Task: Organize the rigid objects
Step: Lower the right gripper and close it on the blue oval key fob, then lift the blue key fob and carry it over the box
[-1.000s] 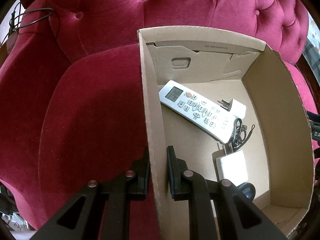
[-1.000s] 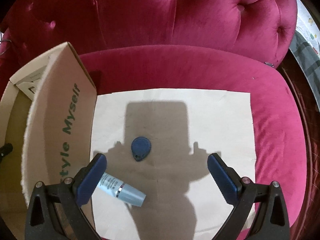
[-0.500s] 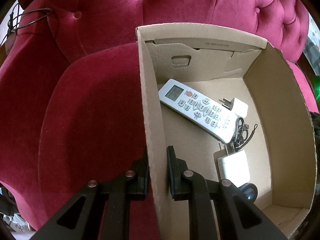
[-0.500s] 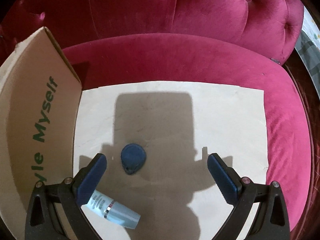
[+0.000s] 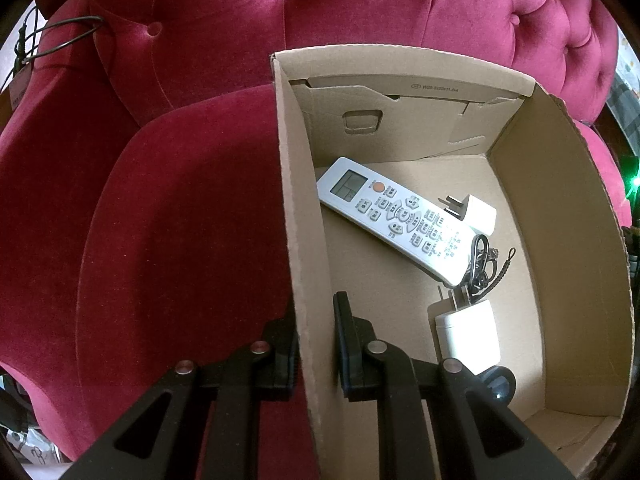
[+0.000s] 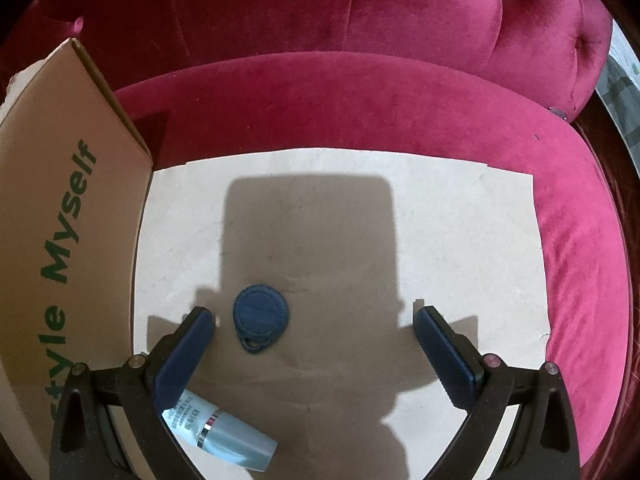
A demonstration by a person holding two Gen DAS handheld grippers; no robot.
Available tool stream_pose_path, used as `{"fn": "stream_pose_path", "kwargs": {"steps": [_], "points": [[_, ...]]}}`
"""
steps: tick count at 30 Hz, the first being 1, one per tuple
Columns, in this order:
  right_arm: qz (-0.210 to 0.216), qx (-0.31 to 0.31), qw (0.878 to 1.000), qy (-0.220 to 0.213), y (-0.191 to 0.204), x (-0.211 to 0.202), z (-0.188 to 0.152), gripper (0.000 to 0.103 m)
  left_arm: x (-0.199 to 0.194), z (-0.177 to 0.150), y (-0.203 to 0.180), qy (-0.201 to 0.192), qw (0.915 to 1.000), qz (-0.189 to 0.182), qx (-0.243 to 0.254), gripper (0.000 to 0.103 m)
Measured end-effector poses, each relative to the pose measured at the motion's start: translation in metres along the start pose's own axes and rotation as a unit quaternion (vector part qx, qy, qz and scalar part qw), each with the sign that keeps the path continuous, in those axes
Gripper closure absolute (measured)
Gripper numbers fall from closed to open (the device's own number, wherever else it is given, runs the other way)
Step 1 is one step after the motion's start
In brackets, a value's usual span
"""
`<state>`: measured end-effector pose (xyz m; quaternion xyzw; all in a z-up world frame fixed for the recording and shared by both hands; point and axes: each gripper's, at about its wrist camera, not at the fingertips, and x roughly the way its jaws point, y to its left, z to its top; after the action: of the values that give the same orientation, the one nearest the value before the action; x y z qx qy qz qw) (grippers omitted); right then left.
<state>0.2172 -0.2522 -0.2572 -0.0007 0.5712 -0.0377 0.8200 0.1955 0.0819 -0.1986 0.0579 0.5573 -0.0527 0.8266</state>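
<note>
Looking partway done, judging by where things are lying.

Lying packed on the floor of the cardboard box (image 5: 304, 240): a white remote (image 5: 400, 220) slanting across the middle, a white plug adapter (image 5: 478, 214) touching its far side, a second white charger (image 5: 468, 336) nearer the front and pointing its prongs at the remote's end, a black looped cord (image 5: 484, 260) bunching between remote and charger, and a dark round item (image 5: 498, 384) hiding half behind the tool and too covered for naming. Standing open-topped on the red sofa seat (image 6: 360, 100), showing no dividers inside.

Waiting outside, on the pale paper sheet (image 6: 440, 220) spread over the seat just beside the box's printed wall: a blue key fob (image 6: 260, 318) near the sheet's middle, and a pale blue tube (image 6: 224, 438) lying on its side toward the sheet's near-left corner.

Pinching the box's left wall with the left tool (image 5: 314, 312), fingers drawn together on the cardboard, one inside and one outside, probably steadying it.

Holding the right tool (image 6: 315, 314) spread wide just above the sheet, gripping nothing, bracketing the fob closer to the left finger and seemingly not touching it.

Leaving, at a guess, those two items for moving into the box, most likely starting with the fob.
</note>
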Motion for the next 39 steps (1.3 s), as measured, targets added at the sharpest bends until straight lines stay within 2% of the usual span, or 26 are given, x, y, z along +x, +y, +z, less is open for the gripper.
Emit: {"fn": "stream_pose_path", "kwargs": {"steps": [2,5,7,8,9,10,11,25,39], "points": [[0.000,0.001,1.000,-0.001,0.000,-0.001,-0.003,0.002,0.000,0.000,0.000,0.000,1.0000,0.000,-0.001,0.087],[-0.003,0.004,1.000,-0.007,0.003,-0.004,-0.007,0.016,0.000,0.000,0.000,0.000,1.0000,0.001,0.001,0.087],[-0.002,0.006,1.000,-0.011,0.002,-0.008,-0.008,0.037,0.000,0.000,0.000,0.000,1.0000,0.001,0.000,0.087],[-0.002,0.006,1.000,-0.014,0.002,-0.010,-0.009,0.045,0.000,0.000,0.000,0.000,1.0000,0.001,0.001,0.087],[-0.002,0.006,1.000,-0.015,0.001,-0.011,-0.009,0.061,0.000,0.000,0.000,0.000,1.0000,0.001,0.000,0.087],[-0.003,0.006,1.000,-0.017,0.001,-0.013,-0.009,0.070,0.000,0.000,-0.001,0.000,1.0000,0.001,0.000,0.087],[-0.003,0.006,1.000,-0.017,0.001,-0.014,-0.009,0.075,0.000,0.000,-0.001,0.000,1.0000,0.001,0.000,0.087],[-0.001,0.013,1.000,-0.023,-0.001,-0.027,-0.011,0.075,0.000,-0.001,-0.002,0.000,1.0000,0.003,0.002,0.087],[-0.006,0.004,0.998,-0.055,0.012,-0.078,-0.019,0.075,0.000,-0.003,0.002,-0.001,1.0000,-0.001,-0.004,0.087]]}}
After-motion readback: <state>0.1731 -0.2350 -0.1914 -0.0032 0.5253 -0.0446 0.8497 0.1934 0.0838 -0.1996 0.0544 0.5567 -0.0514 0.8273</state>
